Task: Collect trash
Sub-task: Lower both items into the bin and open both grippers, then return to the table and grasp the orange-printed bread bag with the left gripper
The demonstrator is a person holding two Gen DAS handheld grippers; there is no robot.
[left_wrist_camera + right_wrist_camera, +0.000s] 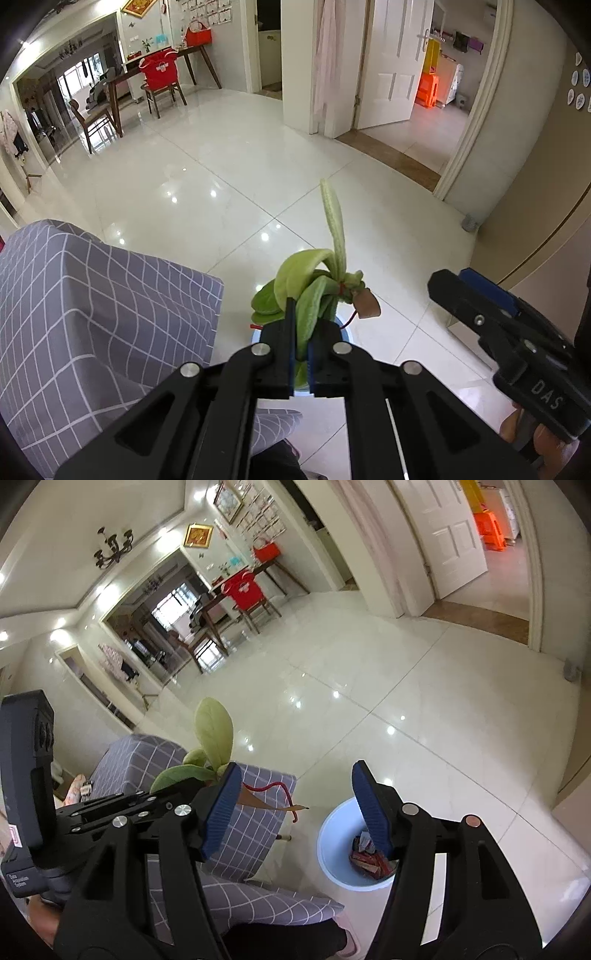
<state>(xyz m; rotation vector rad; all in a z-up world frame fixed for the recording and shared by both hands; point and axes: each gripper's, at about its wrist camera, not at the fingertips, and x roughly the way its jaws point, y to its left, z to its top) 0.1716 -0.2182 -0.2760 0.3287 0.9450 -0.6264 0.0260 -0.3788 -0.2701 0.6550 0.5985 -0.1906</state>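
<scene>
While the left gripper (301,354) pinches a bunch of green leaves (310,291) by the stalks, its jaws nearly closed on them, the bunch hangs above the pale blue waste bin (334,853) on the white tiled floor (229,177). Inside the bin lie red snack wrappers (369,860) — nothing else can be made out. To the right the right gripper (295,808) stands wide and empty, just beside the grey checked armchair (255,830).

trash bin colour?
Pale blue trash bin, red wrappers inside. Shows best in the right wrist view.
</scene>
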